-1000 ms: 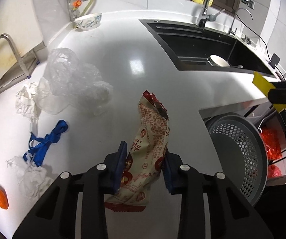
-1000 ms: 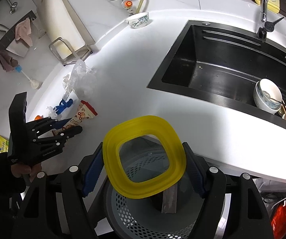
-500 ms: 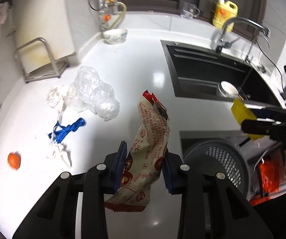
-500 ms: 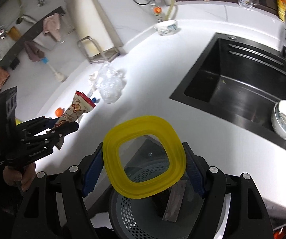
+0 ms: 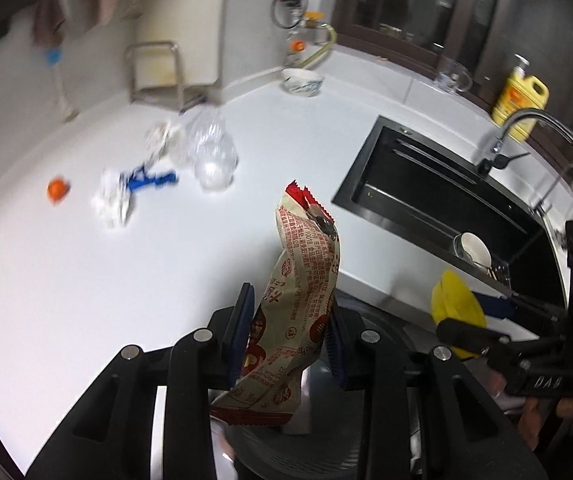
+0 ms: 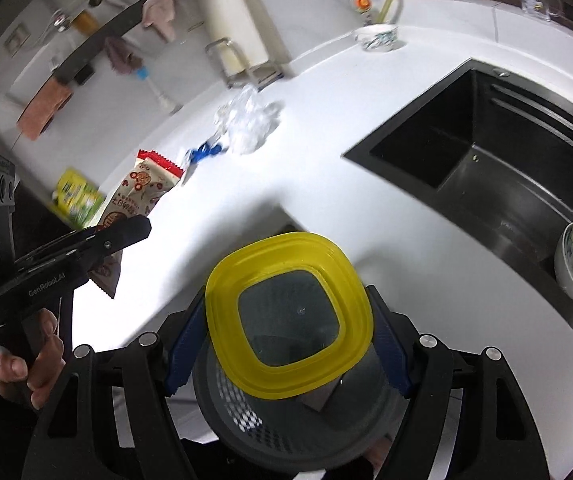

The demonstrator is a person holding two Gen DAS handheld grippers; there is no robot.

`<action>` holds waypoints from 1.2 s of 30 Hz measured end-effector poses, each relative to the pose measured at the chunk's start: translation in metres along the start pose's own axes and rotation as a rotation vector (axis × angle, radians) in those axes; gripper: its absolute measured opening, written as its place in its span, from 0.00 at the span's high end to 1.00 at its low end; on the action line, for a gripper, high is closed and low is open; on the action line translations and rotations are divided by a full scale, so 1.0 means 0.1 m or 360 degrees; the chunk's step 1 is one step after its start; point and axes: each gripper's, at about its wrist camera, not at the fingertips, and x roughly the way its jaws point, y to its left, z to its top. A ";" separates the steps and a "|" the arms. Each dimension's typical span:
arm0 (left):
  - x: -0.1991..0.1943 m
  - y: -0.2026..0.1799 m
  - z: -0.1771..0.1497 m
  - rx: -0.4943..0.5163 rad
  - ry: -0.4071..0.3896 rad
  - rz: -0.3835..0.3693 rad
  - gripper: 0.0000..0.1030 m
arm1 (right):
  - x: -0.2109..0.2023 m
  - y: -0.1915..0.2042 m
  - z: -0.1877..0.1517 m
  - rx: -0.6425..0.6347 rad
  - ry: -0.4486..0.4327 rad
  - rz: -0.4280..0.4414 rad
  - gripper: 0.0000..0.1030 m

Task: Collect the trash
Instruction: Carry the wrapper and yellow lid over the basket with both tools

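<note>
My left gripper [image 5: 288,330] is shut on a red-and-cream snack wrapper [image 5: 300,296], which stands upright between the blue pads above the rim of the grey perforated bin [image 5: 386,332]. My right gripper [image 6: 288,340] is shut on a yellow-rimmed clear lid [image 6: 286,316], held flat over the same bin [image 6: 246,420]. In the right wrist view the left gripper [image 6: 126,228] comes in from the left with the wrapper [image 6: 142,188]. The yellow lid [image 5: 456,302] also shows at the right of the left wrist view. Crumpled clear plastic [image 5: 210,152], white tissue [image 5: 112,200], a blue strip [image 5: 150,178] and an orange scrap [image 5: 58,190] lie on the white counter [image 5: 86,280].
A black sink [image 5: 438,200] with a white bowl [image 5: 474,250] in it lies to the right, a tap [image 5: 534,128] and yellow bottle [image 5: 520,98] behind. A patterned bowl [image 5: 302,80] and metal rack [image 5: 158,76] stand at the back. A green packet [image 6: 76,198] lies at the counter's left end.
The left gripper carried the wrapper up and right, off the counter to above the bin, and rolled. The right gripper with the lid shifted slightly and rolled over the bin.
</note>
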 end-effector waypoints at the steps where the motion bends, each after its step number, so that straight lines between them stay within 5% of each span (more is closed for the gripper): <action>1: -0.01 -0.05 -0.07 -0.0027 0.0006 0.0020 0.68 | 0.00 -0.01 -0.04 -0.0017 0.0016 0.0013 0.30; 13: 0.15 -0.24 -0.80 -0.0245 0.0229 0.0163 0.68 | 0.30 -0.09 -0.47 -0.0116 0.0258 0.0148 0.30; 24: 0.34 -0.10 -0.97 -0.0371 0.0300 0.0201 0.66 | 0.55 -0.12 -0.53 -0.0097 0.0305 0.0146 0.30; 29: 0.26 -0.09 -0.94 -0.0380 0.0257 0.0225 0.43 | 0.55 -0.14 -0.49 -0.0087 0.0319 0.0146 0.28; 36: 0.19 -0.09 -0.92 -0.0386 0.0242 0.0239 0.40 | 0.52 -0.16 -0.49 -0.0080 0.0311 0.0131 0.28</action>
